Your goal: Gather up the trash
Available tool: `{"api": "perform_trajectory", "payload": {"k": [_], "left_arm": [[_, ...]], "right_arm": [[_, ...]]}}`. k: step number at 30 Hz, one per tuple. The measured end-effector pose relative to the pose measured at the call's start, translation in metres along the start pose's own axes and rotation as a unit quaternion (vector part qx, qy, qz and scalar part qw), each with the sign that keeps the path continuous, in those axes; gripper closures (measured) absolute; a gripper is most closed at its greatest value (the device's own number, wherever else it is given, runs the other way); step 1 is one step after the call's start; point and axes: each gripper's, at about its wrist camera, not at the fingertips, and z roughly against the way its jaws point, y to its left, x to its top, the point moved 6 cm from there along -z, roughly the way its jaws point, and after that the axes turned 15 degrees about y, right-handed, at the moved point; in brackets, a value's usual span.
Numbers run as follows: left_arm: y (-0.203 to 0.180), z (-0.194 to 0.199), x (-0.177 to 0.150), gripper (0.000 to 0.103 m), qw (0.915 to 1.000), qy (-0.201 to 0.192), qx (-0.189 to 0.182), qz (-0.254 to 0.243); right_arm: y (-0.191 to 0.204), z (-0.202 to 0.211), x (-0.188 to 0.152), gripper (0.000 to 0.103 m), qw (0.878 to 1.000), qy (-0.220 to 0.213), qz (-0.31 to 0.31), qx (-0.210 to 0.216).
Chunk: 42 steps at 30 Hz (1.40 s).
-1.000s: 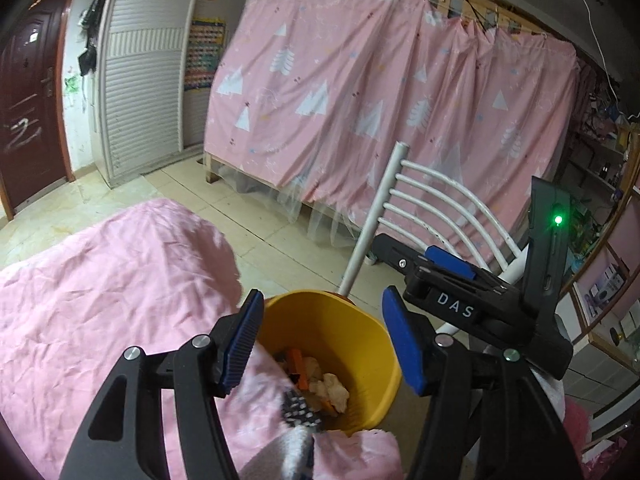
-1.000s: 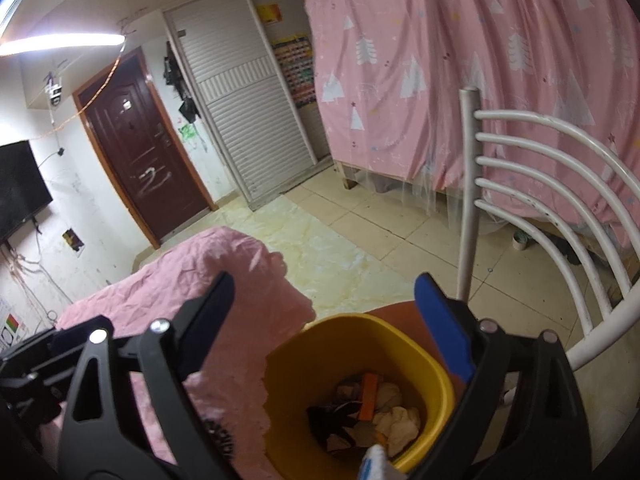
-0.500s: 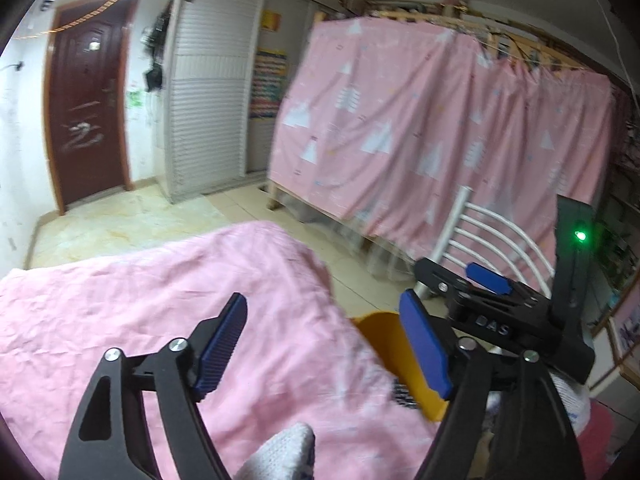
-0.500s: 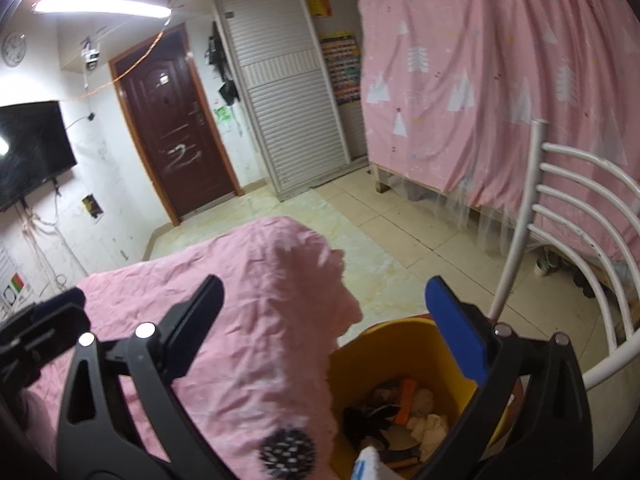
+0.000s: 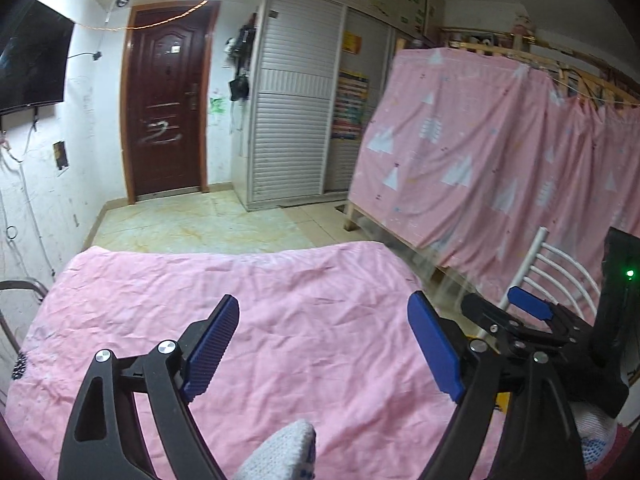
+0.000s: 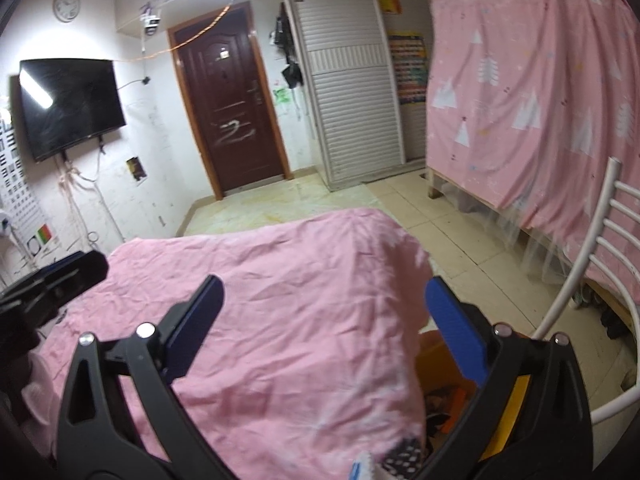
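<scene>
Yellow trash bin is sitting just beside the pink bedsheet's corner. Left gripper is opening, empty; right gripper is gaping wide, empty. Swinging carelessly could tip the bin.

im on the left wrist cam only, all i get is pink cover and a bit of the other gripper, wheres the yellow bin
Observer: The right wrist view shows the yellow bin low on the right, against the edge of the pink cover and beside the white chair.
Operator: anything in it
Observer: Yes, trash lies inside: dark scraps and an orange piece.
Operator: right jaws holding anything
Observer: No, the right gripper has its jaws wide apart with nothing between them.
</scene>
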Motion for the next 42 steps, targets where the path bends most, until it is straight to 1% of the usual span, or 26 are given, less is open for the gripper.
{"api": "perform_trajectory", "payload": {"k": [8,20,27,42], "left_arm": [[0.034,0.013,-0.001,0.026,0.9993,-0.013,0.028,0.024],[0.063,0.023,-0.001,0.026,0.9977,-0.021,0.047,0.045],[0.069,0.024,-0.001,0.026,0.9972,-0.024,0.052,0.048],[0.075,0.027,0.0,0.026,0.9968,-0.023,0.057,0.051]], "right_arm": [[0.036,-0.005,0.006,0.006,0.999,0.002,0.033,0.019],[0.073,-0.011,0.007,0.006,0.997,0.002,0.065,0.033],[0.082,-0.011,0.009,0.006,0.997,0.003,0.075,0.035],[0.088,-0.01,0.012,0.006,0.996,-0.001,0.081,0.035]]}}
